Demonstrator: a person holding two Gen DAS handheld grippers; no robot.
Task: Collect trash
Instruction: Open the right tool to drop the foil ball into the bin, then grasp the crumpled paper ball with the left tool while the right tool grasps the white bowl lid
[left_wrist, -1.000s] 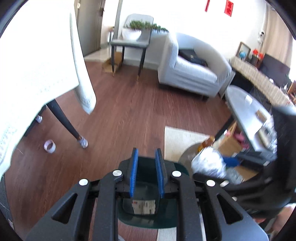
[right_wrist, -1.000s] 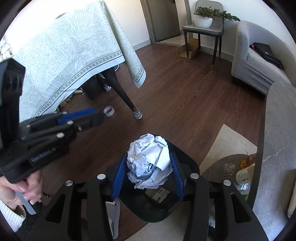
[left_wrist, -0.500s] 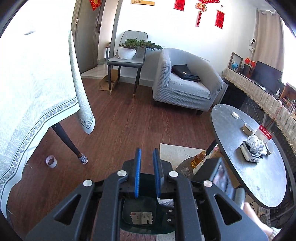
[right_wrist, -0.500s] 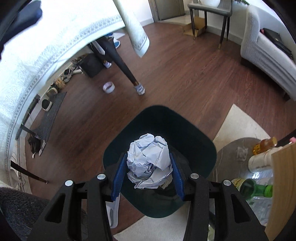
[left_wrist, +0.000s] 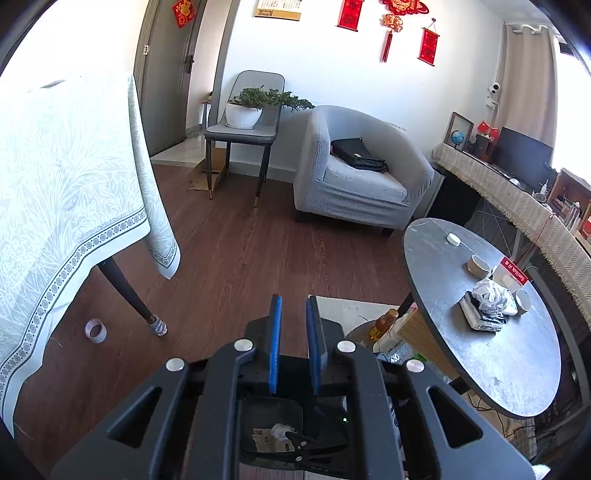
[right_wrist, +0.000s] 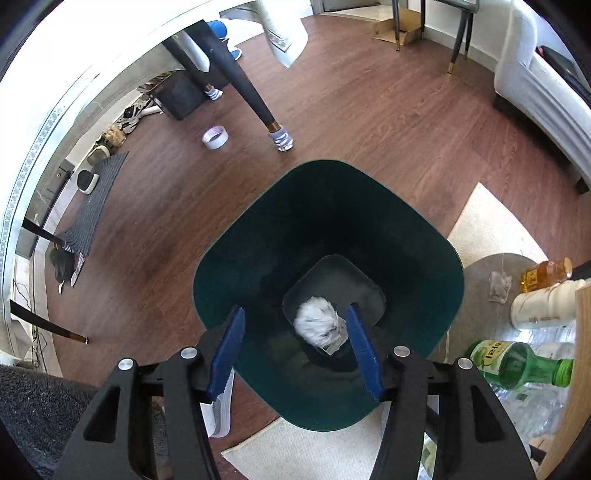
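Paper wad (right_wrist: 320, 326) inside green bin (right_wrist: 258, 236)

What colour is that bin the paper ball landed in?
Dark green bin, clearest in the right wrist view, with the white paper ball lying at its bottom.

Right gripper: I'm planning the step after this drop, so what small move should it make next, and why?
Probably lift the right gripper up and away from the green bin. Its jaws stand open and empty, and the crumpled paper ball lies on the bin floor. More crumpled trash waits on the round table.
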